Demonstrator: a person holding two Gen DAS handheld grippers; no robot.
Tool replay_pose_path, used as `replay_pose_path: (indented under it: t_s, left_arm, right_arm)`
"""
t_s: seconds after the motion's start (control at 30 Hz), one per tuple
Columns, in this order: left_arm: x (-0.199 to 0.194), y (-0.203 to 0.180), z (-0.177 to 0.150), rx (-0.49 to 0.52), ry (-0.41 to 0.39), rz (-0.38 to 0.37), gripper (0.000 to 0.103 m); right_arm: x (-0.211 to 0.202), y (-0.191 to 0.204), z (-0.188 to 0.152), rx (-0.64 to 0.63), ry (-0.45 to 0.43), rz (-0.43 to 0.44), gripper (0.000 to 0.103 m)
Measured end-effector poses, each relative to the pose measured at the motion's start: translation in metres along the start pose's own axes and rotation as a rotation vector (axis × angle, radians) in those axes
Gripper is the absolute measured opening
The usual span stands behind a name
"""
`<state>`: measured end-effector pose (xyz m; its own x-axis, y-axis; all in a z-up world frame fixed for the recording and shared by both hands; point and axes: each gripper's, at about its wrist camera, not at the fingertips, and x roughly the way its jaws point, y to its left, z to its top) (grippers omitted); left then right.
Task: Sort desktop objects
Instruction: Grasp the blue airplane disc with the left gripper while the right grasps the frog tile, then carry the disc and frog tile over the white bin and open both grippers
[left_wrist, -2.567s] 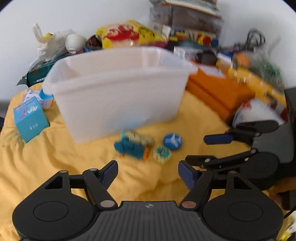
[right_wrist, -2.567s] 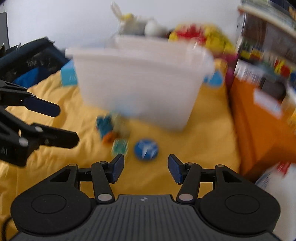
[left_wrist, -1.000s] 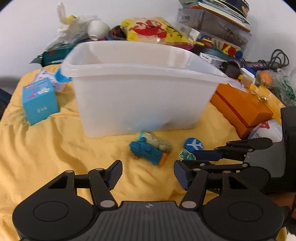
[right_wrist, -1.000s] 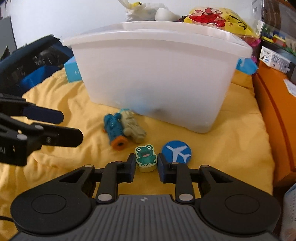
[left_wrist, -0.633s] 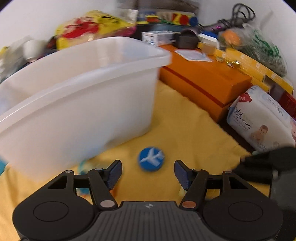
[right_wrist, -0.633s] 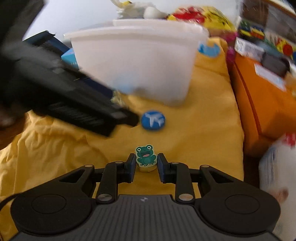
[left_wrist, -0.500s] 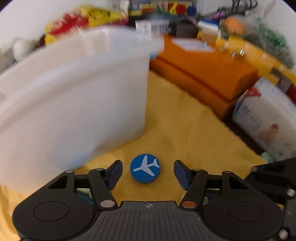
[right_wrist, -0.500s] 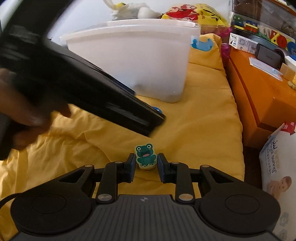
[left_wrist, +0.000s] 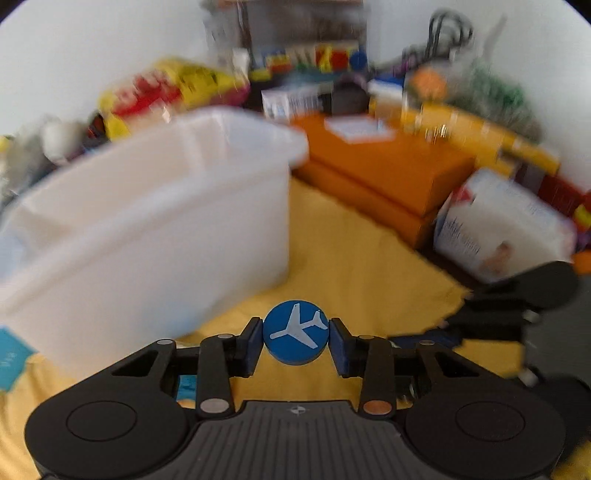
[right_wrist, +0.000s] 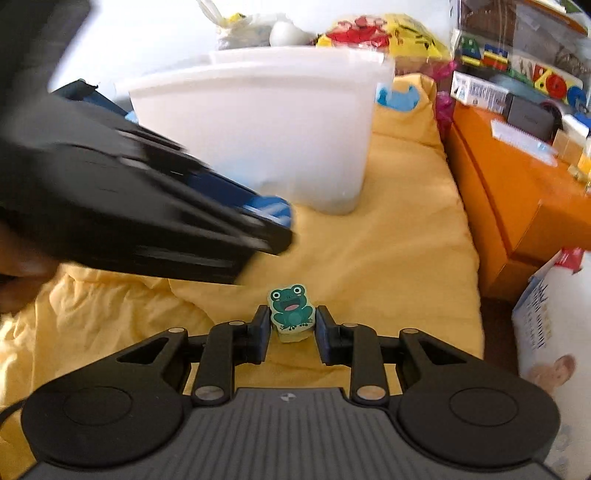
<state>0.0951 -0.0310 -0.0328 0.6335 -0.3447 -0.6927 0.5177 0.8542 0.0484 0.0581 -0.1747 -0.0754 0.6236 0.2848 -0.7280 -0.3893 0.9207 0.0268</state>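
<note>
A blue round disc (left_wrist: 295, 332) with a white airplane on it sits between the fingers of my left gripper (left_wrist: 295, 336). The jaws are closing and both pads touch the disc's sides. In the right wrist view the left gripper (right_wrist: 273, 229) is a blurred black shape crossing from the left, with the disc (right_wrist: 275, 210) at its tip. My right gripper (right_wrist: 291, 328) is shut on a small green frog eraser (right_wrist: 291, 310), just above the yellow cloth (right_wrist: 369, 258). The white plastic bin (left_wrist: 147, 221) stands behind, to the left.
Stacked orange boxes (left_wrist: 388, 173) and a pack of wet wipes (left_wrist: 506, 229) line the right side. Bags, toys and cables crowd the back wall. A teal box (left_wrist: 11, 358) lies at the far left. A person's hand (right_wrist: 14, 273) holds the left gripper.
My left gripper swung right, away from the toys in front of the bin, came over the airplane disc and closed on it. The right gripper kept the frog and drew back from the bin.
</note>
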Motion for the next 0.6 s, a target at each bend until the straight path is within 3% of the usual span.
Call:
replay_pose_path:
  t_s: [0.13, 0.37, 0.5, 0.6]
  left_arm:
    - [-0.056, 0.023, 0.013, -0.044, -0.112, 0.048, 0.042]
    - [-0.124, 0.087, 0.069, -0.133, -0.317, 0.203, 0.042]
    - [-0.124, 0.127, 0.103, -0.142, -0.349, 0.311, 0.042]
    - [-0.103, 0.153, 0.116, -0.156, -0.315, 0.36, 0.042]
  right_arm:
    - [-0.021, -0.002, 0.028, -0.023, -0.084, -0.015, 0.029]
    - [-0.062, -0.005, 0.123, -0.044, -0.365, -0.044, 0.029]
    - [-0.062, 0.004, 0.173, -0.067, -0.455, -0.045, 0.029]
    - [-0.052, 0.015, 0.202, -0.073, -0.485, -0.046, 0.029]
